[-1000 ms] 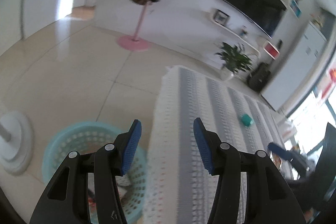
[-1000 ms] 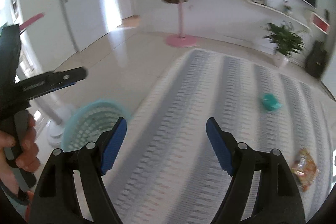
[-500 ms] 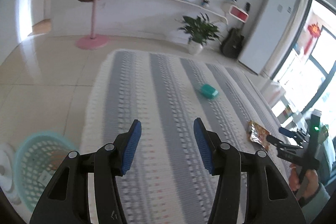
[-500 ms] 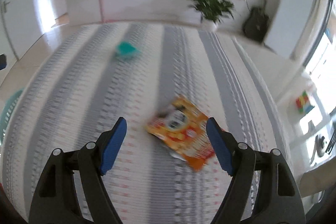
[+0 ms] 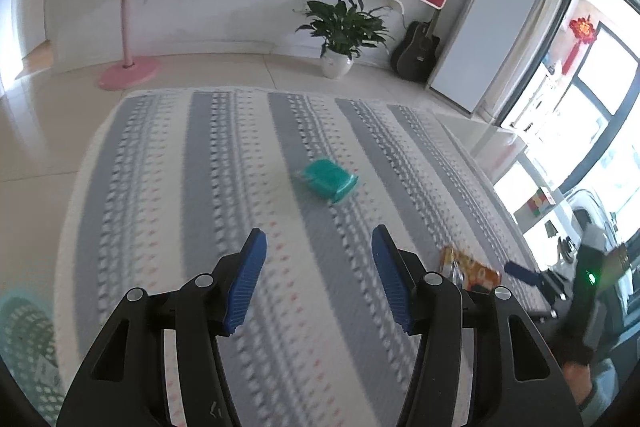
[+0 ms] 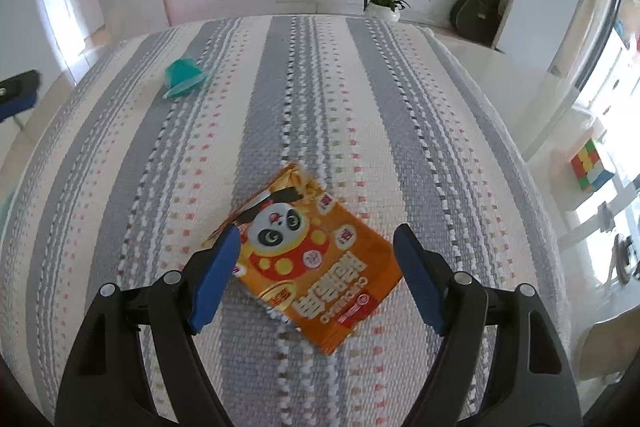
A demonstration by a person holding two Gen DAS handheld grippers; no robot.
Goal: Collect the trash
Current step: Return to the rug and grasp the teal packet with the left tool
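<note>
Two pieces of trash lying on the striped rug (image 6: 160, 195), well apart. Near piece: orange snack packet (image 6: 316, 259), flat and slightly crumpled, torn open at its far left corner, showing a cartoon panda face over a red patch with yellow dots, small red-and-white seal marks, large pale characters along the near edge with smaller Latin lettering beneath, too small to read. Far piece: teal wrapper (image 6: 182, 77), puffed and creased, with no readable writing, sitting on a grey stripe toward the far left; seen blurred in the left wrist view as the same teal wrapper (image 5: 328, 179).

Hovering over the orange packet, right gripper (image 6: 316, 267) standing wide, jaws apart on either side of the packet, pads not pressing it. Pointing toward the teal wrapper, left gripper (image 5: 318, 275) standing partly apart, nothing between the blue pads, wrapper lying farther off. Showing at the near left edge, teal laundry basket (image 5: 24, 347), off the rug.
</note>
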